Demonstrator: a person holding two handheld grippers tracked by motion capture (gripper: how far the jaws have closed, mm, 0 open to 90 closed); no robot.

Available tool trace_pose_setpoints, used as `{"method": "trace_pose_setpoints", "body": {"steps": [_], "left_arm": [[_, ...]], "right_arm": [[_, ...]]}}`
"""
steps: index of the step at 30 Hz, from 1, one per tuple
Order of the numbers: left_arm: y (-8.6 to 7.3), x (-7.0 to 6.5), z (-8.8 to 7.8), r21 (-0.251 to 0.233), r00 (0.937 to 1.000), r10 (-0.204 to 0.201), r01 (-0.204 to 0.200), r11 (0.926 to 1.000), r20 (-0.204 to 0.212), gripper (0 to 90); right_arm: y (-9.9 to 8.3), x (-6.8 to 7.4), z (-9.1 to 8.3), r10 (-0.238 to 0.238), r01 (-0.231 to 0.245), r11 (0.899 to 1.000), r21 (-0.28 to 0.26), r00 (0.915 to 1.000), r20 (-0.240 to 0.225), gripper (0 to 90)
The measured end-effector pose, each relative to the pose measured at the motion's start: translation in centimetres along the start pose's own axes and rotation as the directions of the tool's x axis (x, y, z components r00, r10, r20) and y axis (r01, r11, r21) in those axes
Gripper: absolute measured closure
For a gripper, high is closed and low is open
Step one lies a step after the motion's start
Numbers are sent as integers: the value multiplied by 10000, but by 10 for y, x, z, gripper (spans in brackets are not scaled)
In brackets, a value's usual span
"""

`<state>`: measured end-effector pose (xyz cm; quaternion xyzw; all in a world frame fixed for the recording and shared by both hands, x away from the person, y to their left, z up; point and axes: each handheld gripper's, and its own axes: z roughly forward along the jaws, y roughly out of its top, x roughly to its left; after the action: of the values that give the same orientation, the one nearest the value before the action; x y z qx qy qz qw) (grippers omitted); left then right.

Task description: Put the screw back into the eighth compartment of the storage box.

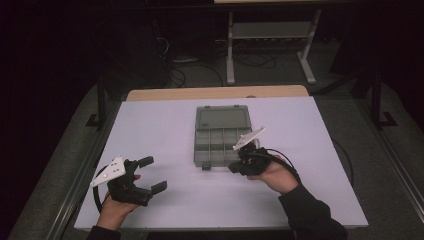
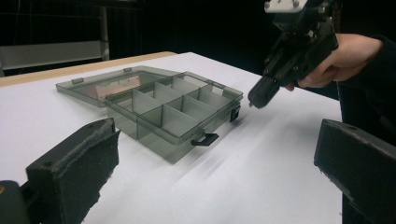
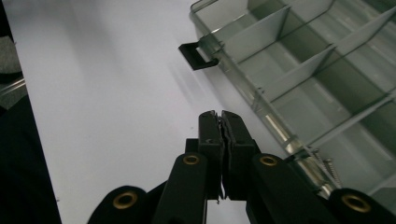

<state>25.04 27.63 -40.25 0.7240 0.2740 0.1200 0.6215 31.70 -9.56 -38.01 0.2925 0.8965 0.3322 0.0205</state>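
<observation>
Hands are resting low at the near edge of the white table, each gripping its tool. Left gripper is angling rightward with fingers spread wide, holding nothing. Right gripper is pointing down just beside the front wall of the open grey compartment box, its fingers pressed together, apparently on nothing.

Dim, dark surroundings; bright white table; slight motion blur.
</observation>
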Motion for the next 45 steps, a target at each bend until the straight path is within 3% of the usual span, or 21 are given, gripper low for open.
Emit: {"method": "trace_pose_setpoints", "body": {"steps": [7,8,10,14,23,31,40,45], "left_arm": [[0,1,0,-62,9999,-129,129,9999,-69,0],[1,1,0,-79,9999,-90,89,9999,-76,0],[1,1,0,-84,9999,-91,90,9999,-96,0],[1,0,1,-50,9999,-90,90,9999,-102,0],[0,1,1,70,10000,-53,53,10000,-30,0],[0,0,1,31,10000,-40,40,10000,6,0],[0,0,1,56,10000,-50,50,10000,25,0],[0,0,1,55,10000,-79,79,10000,19,0]], "right_arm": [[0,-16,-11,511,-494,9979,-430,9979,388,873],[0,-24,-14,628,-593,9964,-604,9963,589,873],[1,-26,-15,697,-653,9958,-644,9951,699,873],[3,-37,-18,877,-763,9933,-868,9869,1358,873],[-1,-54,-16,1316,-1198,9901,-733,9735,1868,872],[-6,-64,-3,1454,-1393,9892,-454,9717,1862,871],[-9,-67,4,1504,-1479,9886,-272,9731,1745,863],[-8,-65,-7,1738,-1619,9830,-862,9724,1556,572]]}}
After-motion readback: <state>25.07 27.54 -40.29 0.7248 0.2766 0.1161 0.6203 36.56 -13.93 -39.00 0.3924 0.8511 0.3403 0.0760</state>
